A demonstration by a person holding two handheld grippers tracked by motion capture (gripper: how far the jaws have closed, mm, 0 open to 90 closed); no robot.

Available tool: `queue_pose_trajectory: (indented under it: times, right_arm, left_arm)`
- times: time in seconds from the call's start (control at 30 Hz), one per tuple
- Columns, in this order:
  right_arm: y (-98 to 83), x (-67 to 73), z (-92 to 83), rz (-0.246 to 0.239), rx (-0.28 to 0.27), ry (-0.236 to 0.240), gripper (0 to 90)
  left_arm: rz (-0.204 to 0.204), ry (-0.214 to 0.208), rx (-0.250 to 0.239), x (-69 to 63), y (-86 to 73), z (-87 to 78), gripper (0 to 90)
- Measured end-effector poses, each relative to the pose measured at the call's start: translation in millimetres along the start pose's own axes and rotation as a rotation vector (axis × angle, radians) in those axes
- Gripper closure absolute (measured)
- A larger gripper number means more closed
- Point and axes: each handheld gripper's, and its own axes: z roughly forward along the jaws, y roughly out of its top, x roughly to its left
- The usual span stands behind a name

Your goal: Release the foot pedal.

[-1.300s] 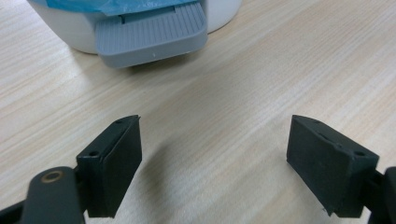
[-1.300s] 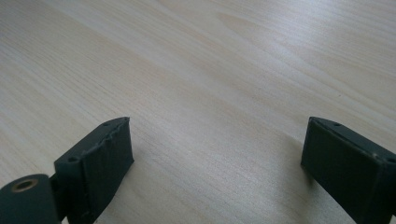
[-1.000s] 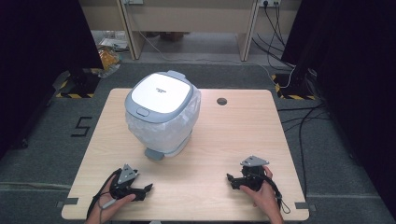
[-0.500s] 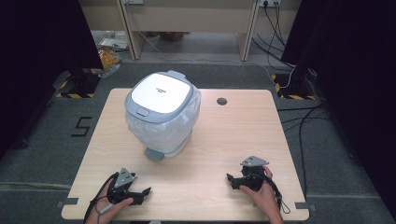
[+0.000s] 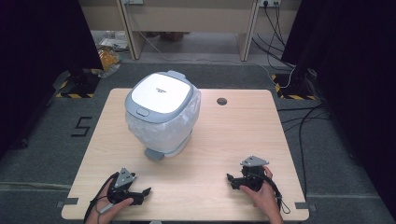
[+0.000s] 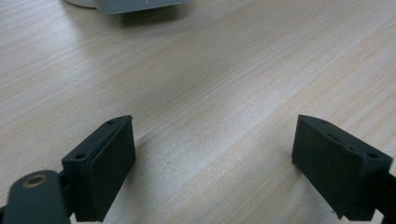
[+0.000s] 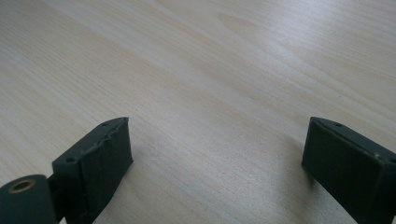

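While both claws rest low near the front edge of the counter, the item nearest them is a pedal bin standing upright on the far left half of the surface. Body: pale grey, rounded. Lid: white panel in a grey-blue frame, closed flat, with a small grey tab at its front edge. Liner: translucent white plastic bag, folded over the rim and hanging crumpled down the outside. Foot pedal: grey, projecting at the base toward the person, touching the counter.

Left claw: held in the left hand, lying close to the counter, well apart from the bin. Its jaws have just been opening and now stand wide, with bare wood between them.

Right claw: held in the right hand, low over the counter's front right, jaws spread wide, nothing between them, touching no item.
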Motion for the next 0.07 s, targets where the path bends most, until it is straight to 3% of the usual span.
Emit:
queue_pose_trajectory:
  times: [0.07]
  right_arm:
    - [0.0,0.0,0.0,0.0,0.0,0.0,8.5]
  left_arm:
    - [0.0,0.0,0.0,0.0,0.0,0.0,12.5]
